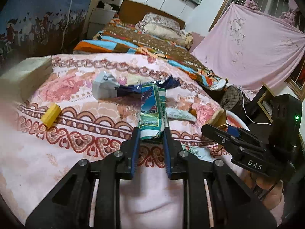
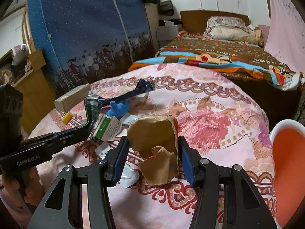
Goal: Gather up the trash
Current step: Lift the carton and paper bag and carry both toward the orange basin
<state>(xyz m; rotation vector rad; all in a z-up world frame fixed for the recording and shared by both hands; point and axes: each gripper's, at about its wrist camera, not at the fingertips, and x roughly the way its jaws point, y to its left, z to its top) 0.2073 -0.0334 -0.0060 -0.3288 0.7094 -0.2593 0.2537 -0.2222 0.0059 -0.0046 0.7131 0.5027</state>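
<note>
My left gripper (image 1: pixel 151 133) is shut on a crumpled green and blue packet (image 1: pixel 152 108), which sticks up from between the blue pads. In the right wrist view the same gripper (image 2: pixel 86 126) comes in from the left with the packet (image 2: pixel 93 106) standing above it. My right gripper (image 2: pixel 153 152) is shut on a crushed brown paper bag (image 2: pixel 156 139), held above the pink floral cloth (image 2: pixel 209 126). The left wrist view has this gripper (image 1: pixel 215 127) at the right, with brown paper (image 1: pixel 219 115) at its tip. More trash lies on the cloth: a grey wrapper (image 1: pixel 103 87), a dark blue wrapper (image 2: pixel 141 89) and a green-white packet (image 2: pixel 108 128).
An orange bin with a white rim (image 2: pixel 287 162) stands low at the right edge of the cloth. A beige block (image 2: pixel 71 97) and a small yellow piece (image 1: pixel 50 114) lie at the left. A white sachet (image 2: pixel 129 177) rests under my right fingers. Beyond the cloth is a bed (image 2: pixel 219 57).
</note>
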